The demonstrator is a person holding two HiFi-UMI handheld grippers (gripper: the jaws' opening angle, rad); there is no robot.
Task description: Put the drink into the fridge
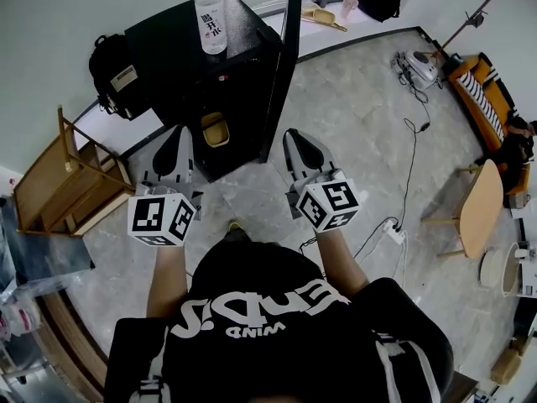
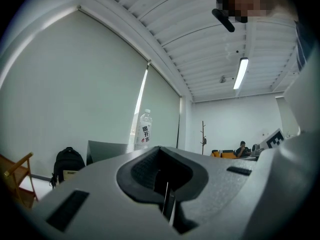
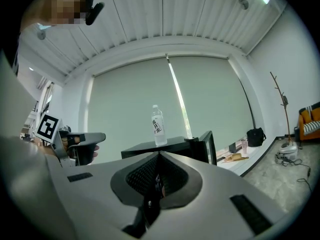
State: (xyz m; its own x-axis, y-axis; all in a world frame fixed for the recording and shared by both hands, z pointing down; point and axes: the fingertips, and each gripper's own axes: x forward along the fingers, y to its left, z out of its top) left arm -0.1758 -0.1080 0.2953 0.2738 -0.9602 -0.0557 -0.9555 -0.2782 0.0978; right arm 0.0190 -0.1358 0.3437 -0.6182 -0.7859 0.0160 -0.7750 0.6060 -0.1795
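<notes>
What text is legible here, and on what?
"喝开水": label of the bottle on the black fridge.
"WIND": person's black shirt, seen upside down; the larger lettering above it is illegible.
Tag on the backpack: too small to read.
On the marker cubes: patterns only, no words.

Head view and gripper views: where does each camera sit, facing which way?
Head view: on the person's head, facing steeply down; shows forearms, left hand-held gripper, right hand-held gripper, fridge.
Left gripper view: rides the left one, facing level along shut jaws; right one's marker cube shows.
Right gripper view: rides the right one, facing level; left one and hand show.
Shared: all show the water bottle.
</notes>
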